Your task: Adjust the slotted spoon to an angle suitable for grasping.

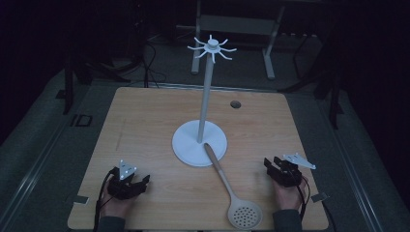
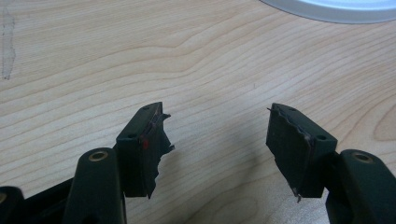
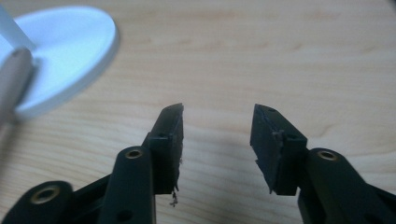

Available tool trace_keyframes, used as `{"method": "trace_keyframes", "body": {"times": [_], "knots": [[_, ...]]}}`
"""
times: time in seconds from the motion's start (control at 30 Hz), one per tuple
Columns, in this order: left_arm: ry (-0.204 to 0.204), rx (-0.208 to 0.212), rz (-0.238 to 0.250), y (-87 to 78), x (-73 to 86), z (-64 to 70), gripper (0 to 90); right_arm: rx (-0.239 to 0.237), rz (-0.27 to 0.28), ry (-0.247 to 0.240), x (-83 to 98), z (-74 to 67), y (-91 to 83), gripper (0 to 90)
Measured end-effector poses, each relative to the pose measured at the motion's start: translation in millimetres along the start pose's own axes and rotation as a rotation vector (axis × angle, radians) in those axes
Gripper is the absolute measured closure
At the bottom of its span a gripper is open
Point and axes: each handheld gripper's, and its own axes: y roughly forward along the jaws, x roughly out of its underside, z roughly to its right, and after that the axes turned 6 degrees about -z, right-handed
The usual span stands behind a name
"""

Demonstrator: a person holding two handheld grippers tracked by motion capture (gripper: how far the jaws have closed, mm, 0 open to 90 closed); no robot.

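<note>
High view | your left gripper (image 1: 129,182) and right gripper (image 1: 282,170) rest on the worktop (image 1: 145,121), jaws apart, empty | slotted spoon (image 1: 232,193) lies between them, handle propped on the hook stand (image 1: 199,142), likely awaiting hanging.

Dim, murky high view; brighter, softly blurred tool views.

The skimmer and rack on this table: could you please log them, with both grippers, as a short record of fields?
skimmer: lies flat on table, handle tip resting on the rack's base
rack: white, upright, hooks on top bare
left gripper: open, nothing between fingers
right gripper: open, nothing between its fingers, right of skimmer
</note>
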Motion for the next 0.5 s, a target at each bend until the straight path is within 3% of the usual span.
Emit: {"method": "trace_keyframes", "body": {"times": [0.1,0.27,0.5], "knots": [[0.002,0.0,0.001,-0.4,-0.5,0.3,37.5,0.008,0.015,-0.007,-2.3,-5.4,-6.7,55.3],[0.003,0.001,0.001,-0.3,-0.5,0.4,37.5,0.039,0.038,-0.064,-6.7,-17.8,-17.5,58.8],[0.001,0.001,0.0,0.1,-0.3,0.5,37.5,0.051,0.058,-0.128,-17.6,-44.4,-35.1,65.0]]}}
